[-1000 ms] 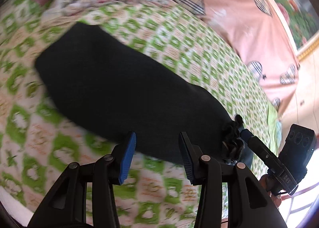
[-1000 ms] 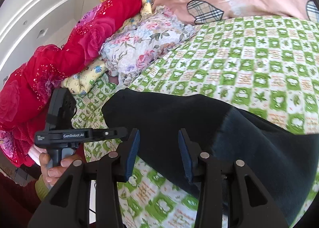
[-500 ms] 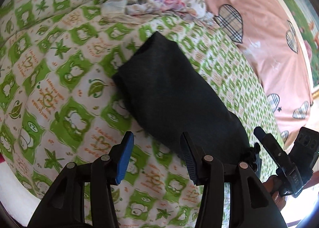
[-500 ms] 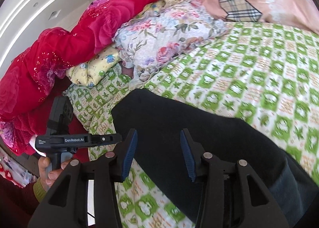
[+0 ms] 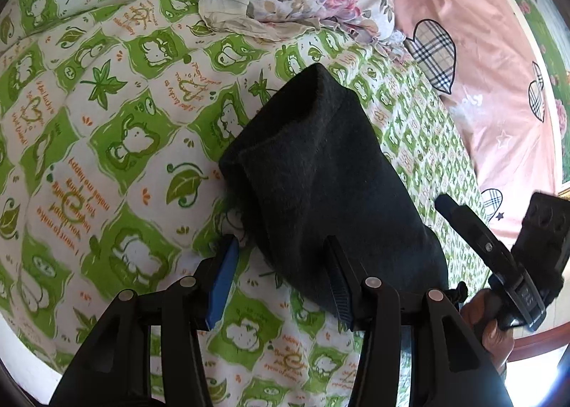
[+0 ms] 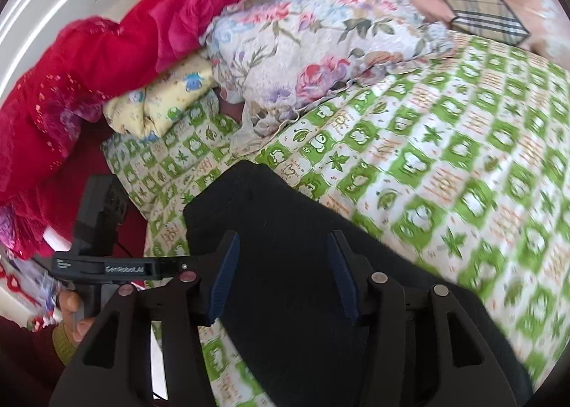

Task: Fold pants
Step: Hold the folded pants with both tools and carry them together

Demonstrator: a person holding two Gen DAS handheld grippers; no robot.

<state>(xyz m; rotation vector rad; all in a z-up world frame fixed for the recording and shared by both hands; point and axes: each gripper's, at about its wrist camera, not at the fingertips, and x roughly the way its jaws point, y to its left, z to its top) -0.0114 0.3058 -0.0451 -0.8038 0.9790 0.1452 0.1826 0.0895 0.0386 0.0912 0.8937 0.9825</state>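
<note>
Both claws, left and right, gape over the pants; a shallow pinch risks grabbing one layer, skewing the fold.

"GenRobot.AI" on left gripper body; bedsheet print: "make me happy".

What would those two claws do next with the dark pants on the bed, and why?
Probably lower and close on the pants. Both the left gripper and the right gripper hang open over the dark cloth, gripping nothing, and the pants lie long across the green sheet, so another fold seems due.
</note>
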